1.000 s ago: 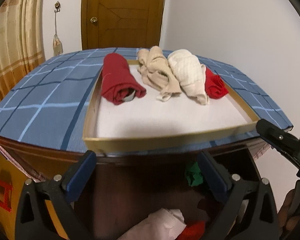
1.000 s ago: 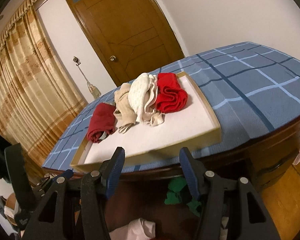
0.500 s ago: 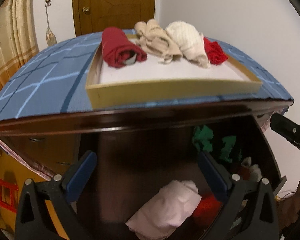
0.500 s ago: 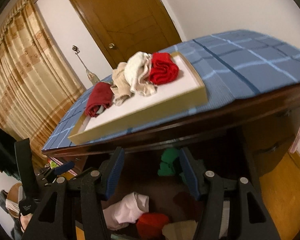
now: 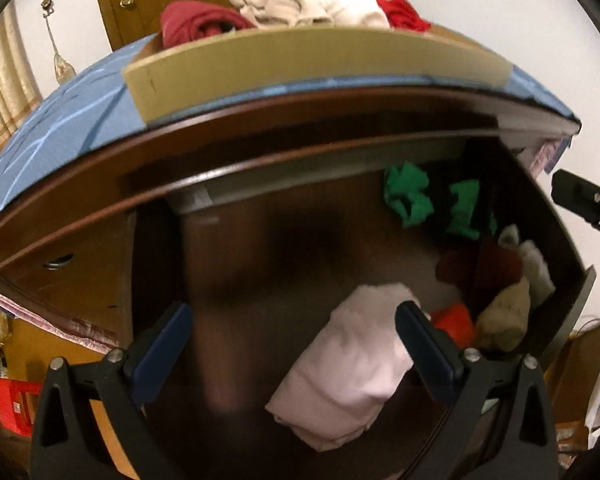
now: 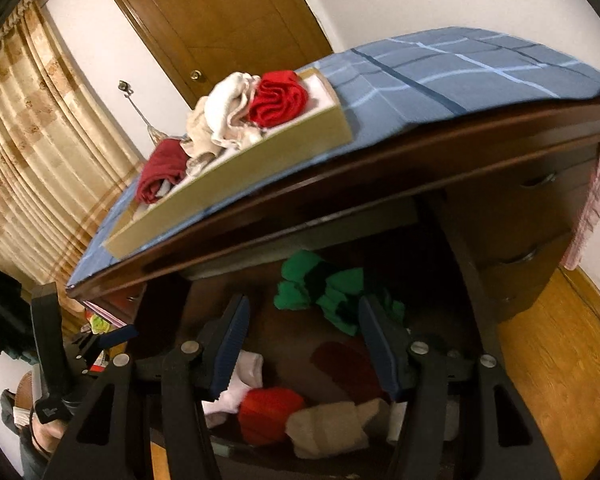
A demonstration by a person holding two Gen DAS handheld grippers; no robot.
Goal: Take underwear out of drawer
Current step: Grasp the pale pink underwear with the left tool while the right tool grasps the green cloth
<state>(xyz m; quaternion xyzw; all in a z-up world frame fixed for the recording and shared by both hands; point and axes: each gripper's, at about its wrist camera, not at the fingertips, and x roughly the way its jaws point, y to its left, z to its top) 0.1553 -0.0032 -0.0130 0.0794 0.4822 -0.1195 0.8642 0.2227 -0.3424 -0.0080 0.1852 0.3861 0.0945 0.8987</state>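
Note:
The dark wooden drawer (image 5: pixel 260 256) stands open under the table top. Inside lie a pale pink roll (image 5: pixel 348 364), green underwear (image 5: pixel 408 196), a dark red piece (image 5: pixel 480 264), an orange-red piece (image 5: pixel 454 320) and a beige piece (image 5: pixel 504 320). My left gripper (image 5: pixel 292 340) hangs open just above the pink roll, gripping nothing. My right gripper (image 6: pixel 306 340) is open over the drawer, with the green underwear (image 6: pixel 324 292) beyond its tips and the red piece (image 6: pixel 270 408) and beige piece (image 6: pixel 328 428) below them.
On the blue checked tablecloth (image 6: pixel 440 72) sits a shallow tan tray (image 6: pixel 236 176) with red, cream and beige rolled garments. Closed drawers with ring pulls (image 6: pixel 528 256) stand to the right. A wooden door (image 6: pixel 220 12) and a curtain (image 6: pixel 24 152) are behind.
Both grippers have sunk from above the table top to the open drawer and tipped downward. The tray has slid to the top of both views and the drawer's contents have come into sight.

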